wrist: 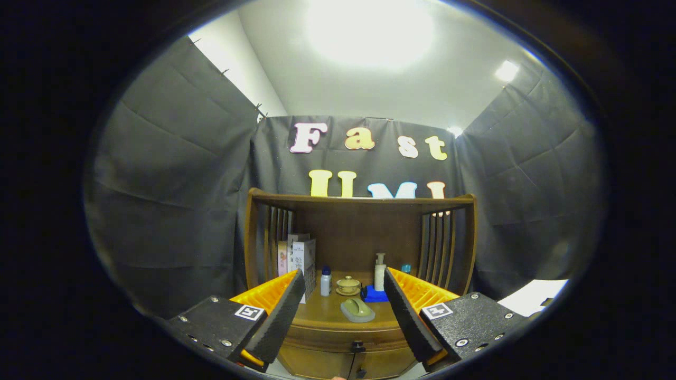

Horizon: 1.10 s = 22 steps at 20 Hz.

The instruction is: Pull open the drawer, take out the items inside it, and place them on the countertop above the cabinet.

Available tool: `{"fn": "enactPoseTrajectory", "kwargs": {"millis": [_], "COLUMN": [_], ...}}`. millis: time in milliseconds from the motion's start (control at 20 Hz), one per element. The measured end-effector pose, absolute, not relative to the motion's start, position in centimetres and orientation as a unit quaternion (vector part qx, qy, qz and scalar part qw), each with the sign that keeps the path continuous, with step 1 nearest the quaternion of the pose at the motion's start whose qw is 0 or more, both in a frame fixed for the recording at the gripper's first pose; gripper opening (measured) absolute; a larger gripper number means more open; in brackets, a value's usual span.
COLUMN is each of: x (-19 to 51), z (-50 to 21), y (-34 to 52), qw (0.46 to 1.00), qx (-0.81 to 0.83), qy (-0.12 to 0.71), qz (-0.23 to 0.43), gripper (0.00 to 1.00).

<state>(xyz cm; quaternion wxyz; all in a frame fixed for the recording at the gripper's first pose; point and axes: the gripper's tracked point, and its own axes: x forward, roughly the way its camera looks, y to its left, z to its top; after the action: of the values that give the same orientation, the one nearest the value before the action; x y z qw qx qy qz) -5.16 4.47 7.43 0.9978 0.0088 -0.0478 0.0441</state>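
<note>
A brown wooden cabinet stands ahead, with a countertop under a shelf hutch. Its drawer front sits closed below the countertop edge, a small dark knob at its middle. My gripper is open, fingers spread wide with nothing between them, held a little above and before the countertop. The knob lies low between the two fingers, beyond them. The drawer's inside is hidden.
On the countertop stand boxes, a small white bottle, a cream lidded cup, a white pump bottle on a blue cloth, and a green soap-like piece on a grey dish. Black cloth walls surround the cabinet.
</note>
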Motion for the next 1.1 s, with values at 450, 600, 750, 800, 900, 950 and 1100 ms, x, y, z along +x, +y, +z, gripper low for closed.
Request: {"fn": "enactPoseTrajectory", "kwargs": {"millis": [450,600,750,800,900,950,1100], "x": [-3.3,-3.0,-2.5,-2.4,-2.2,-2.2,-1.9], "z": [5.8,4.9,4.0,3.8,3.4,3.3,2.7], "y": [3.5,3.7,4.0,4.2,4.4,4.2,4.6], "qw": [0.999,0.999,0.999,0.999,0.998,0.998,0.998], "qx": [-0.014,-0.023,-0.027,-0.027,-0.03,-0.034,-0.034], "qy": [-0.031,-0.019,-0.01,-0.007,-0.003,-0.001,0.006], "qz": [0.037,0.036,0.04,0.043,0.048,0.045,0.051], "gripper": [0.94,0.94,0.94,0.94,0.94,0.95,0.95]}}
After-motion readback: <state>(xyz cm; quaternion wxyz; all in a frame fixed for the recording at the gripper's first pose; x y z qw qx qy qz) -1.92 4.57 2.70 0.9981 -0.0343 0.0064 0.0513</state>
